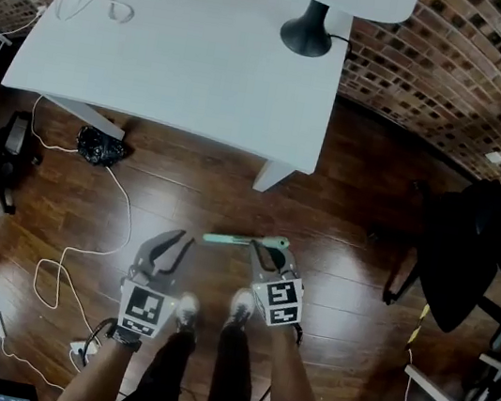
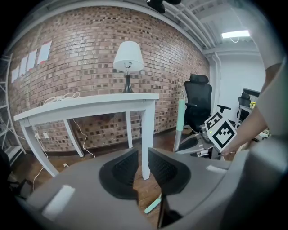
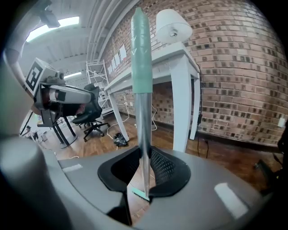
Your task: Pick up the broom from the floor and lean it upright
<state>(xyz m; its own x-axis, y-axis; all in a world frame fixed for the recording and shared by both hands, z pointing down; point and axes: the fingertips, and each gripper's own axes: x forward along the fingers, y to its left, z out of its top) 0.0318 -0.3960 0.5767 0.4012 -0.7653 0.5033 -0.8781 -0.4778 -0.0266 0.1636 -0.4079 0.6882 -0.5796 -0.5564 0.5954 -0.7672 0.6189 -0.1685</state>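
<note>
The broom (image 3: 142, 67) stands nearly upright: a teal grip on top, a metal pole below, and a teal head (image 3: 140, 193) down at the wooden floor. My right gripper (image 3: 143, 168) is shut on the pole. In the head view the broom (image 1: 244, 239) shows as a short teal bar just ahead of the right gripper (image 1: 265, 254). The left gripper (image 1: 176, 249) hangs beside it to the left, apart from the broom. Its jaws stand a little apart with nothing between them (image 2: 141, 168). From the left gripper view the broom (image 2: 181, 119) rises at the right.
A white table (image 1: 190, 51) with a lamp (image 1: 307, 33) and a cable bundle stands ahead against the brick wall; its leg (image 1: 272, 176) is close in front. A black bag (image 1: 100, 147) and white cords (image 1: 82, 243) lie at left. Black office chairs (image 1: 469, 260) stand at right.
</note>
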